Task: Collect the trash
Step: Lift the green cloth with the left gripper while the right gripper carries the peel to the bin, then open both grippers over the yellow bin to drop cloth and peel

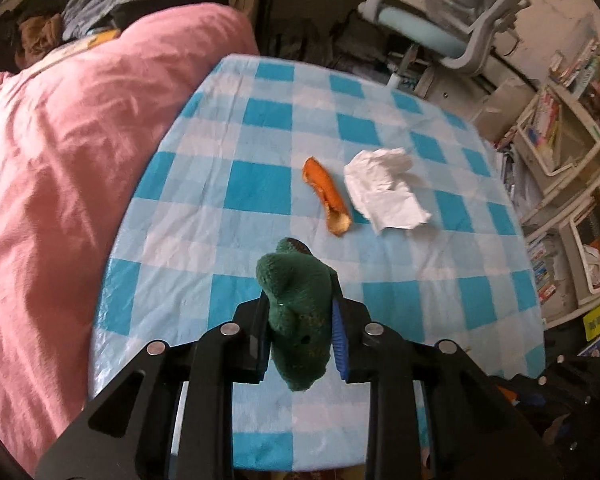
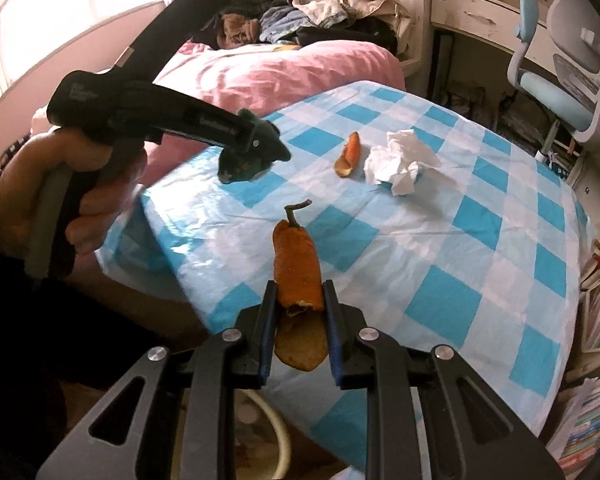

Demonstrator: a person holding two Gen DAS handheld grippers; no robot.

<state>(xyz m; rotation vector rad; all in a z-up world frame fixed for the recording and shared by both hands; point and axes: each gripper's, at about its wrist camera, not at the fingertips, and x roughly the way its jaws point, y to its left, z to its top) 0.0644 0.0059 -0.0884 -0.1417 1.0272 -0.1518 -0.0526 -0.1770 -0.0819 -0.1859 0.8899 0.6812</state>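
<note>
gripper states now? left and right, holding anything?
Left gripper: shut on the green fuzzy scrap.
Right gripper: shut on the orange peel with a stem.

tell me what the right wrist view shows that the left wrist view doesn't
Only the right wrist view shows the right gripper shut on an orange peel with a stem, and the person's hand on the left gripper's handle. Only the left wrist view shows the green peel close up between the left gripper's pads. Both show the checked tablecloth, a loose orange peel and a crumpled tissue.

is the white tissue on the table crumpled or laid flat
Crumpled. The white tissue is bunched and creased, with raised folds, lying on the checked tablecloth beside the orange peel.
</note>
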